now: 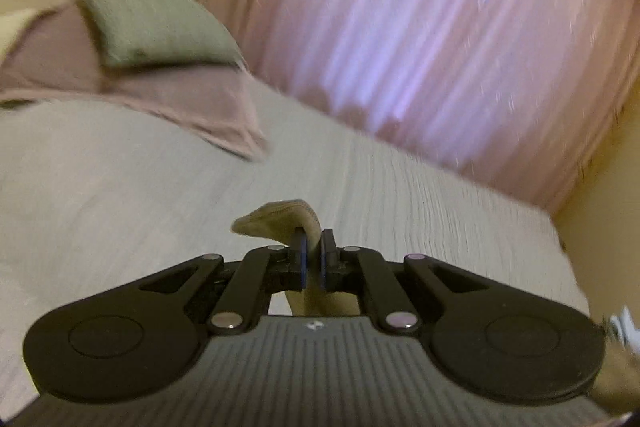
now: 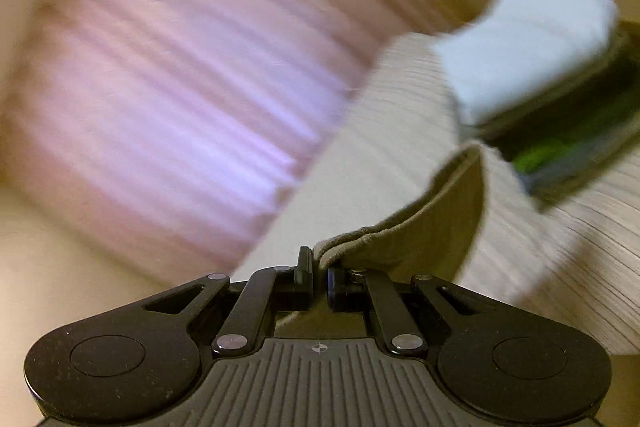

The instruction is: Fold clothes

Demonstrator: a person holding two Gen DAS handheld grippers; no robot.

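Two grippers each pinch the same tan cloth [image 1: 280, 217]. The left gripper [image 1: 314, 255] has its jaws drawn nearly together on a fold of it, with a curl of fabric rising just past the blue pads [image 1: 304, 259] and the rest hanging down between the linkages. The right gripper [image 2: 319, 273] has its jaws narrow too, clamped on a hemmed edge of the cloth [image 2: 432, 227], which spreads out to the right of the fingers and lifts away over the bed [image 2: 400, 131].

From the left wrist view, the bed [image 1: 140, 187] has a pale ribbed cover. At its far left lies a folded pink item [image 1: 192, 99] with a grey-green cushion [image 1: 156, 23] resting on top of it. Behind the bed hangs a pink curtain [image 1: 400, 27], lit from behind, against yellowish walls.

From the right wrist view, which is heavily blurred, a light blue folded item [image 2: 520, 51] sits at the far right of the bed on a dark item with a green patch [image 2: 576, 131]. The curtain [image 2: 180, 87] fills the left.
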